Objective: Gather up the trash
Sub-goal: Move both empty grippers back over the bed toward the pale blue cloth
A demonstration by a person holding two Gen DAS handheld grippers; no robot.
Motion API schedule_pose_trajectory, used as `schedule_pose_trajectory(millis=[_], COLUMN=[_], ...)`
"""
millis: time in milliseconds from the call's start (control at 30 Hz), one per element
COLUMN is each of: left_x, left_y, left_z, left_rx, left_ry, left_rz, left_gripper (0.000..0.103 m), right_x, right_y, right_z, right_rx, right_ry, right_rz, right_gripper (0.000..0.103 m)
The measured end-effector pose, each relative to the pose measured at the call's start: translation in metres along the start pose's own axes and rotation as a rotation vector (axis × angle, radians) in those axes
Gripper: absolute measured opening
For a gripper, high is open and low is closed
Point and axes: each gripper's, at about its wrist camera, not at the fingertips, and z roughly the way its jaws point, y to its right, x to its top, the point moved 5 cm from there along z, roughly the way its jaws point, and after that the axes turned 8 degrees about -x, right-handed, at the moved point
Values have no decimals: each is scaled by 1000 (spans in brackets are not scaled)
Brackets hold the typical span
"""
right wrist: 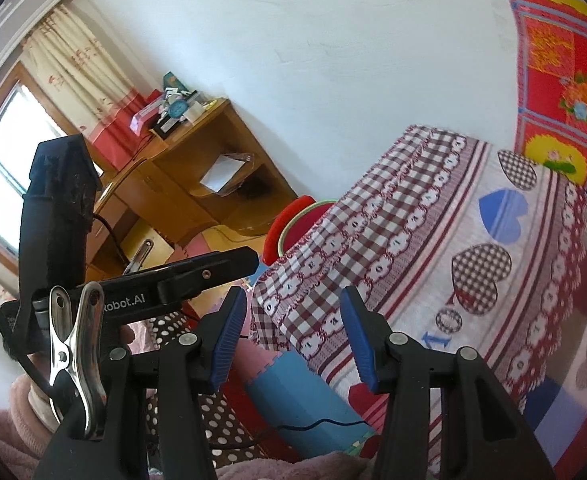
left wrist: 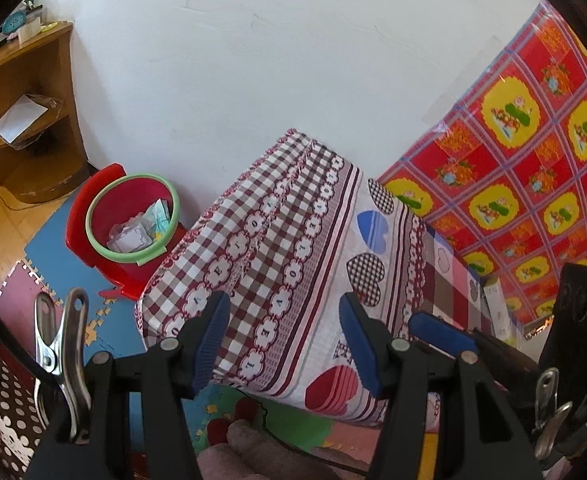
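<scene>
A red bin (left wrist: 93, 216) with a green rim stands on the floor against the wall, left of a cloth-covered table (left wrist: 293, 240). Crumpled white paper (left wrist: 131, 238) and a teal wrapper (left wrist: 158, 216) lie inside it. My left gripper (left wrist: 283, 320) hangs open over the table's checked cloth, nothing between its blue pads. My right gripper (right wrist: 293, 320) is also open and empty above the same cloth's corner. In the right wrist view only a sliver of the bin (right wrist: 293, 216) shows behind the cloth. The right gripper's blue pad (left wrist: 441, 334) shows at the left view's right side.
A wooden shelf unit (left wrist: 25, 120) with papers stands left of the bin. Coloured foam mats (left wrist: 53, 240) cover the floor, and a dark cable (right wrist: 317, 424) lies across them. A red patterned sheet (left wrist: 513, 180) hangs on the right. A curtained window (right wrist: 9, 168) is far left.
</scene>
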Motion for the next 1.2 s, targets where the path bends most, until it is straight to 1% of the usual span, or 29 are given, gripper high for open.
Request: schedule_pose_trajectory(millis=[100,233,400,533,833,1200], left_x=[-7,-11,-19,-27,-44,-63], left_y=[2,5,16,26,50,96], left_z=[-2,-8,-10,-6,6,22], left_rx=[-3,11,-7,-20,-46,-70], left_ry=[-12,-4,-15,-30,-73,-92], left_rz=[16,45,76,92,124,166], left_gripper=[59,59,59,59,59,59], right_x=[-7,-17,-25,-32,-49,-69], right_y=[0,-3,0,8,35,72], right_z=[-1,-6,-16,-25,-49,-81], right_rx=[-11,-23,-37,-40,-83,-117], right_ry=[3,12,28,39,72,97], right_rz=[16,31,42,76,140,171], right_gripper=[51,51,51,51,51,51])
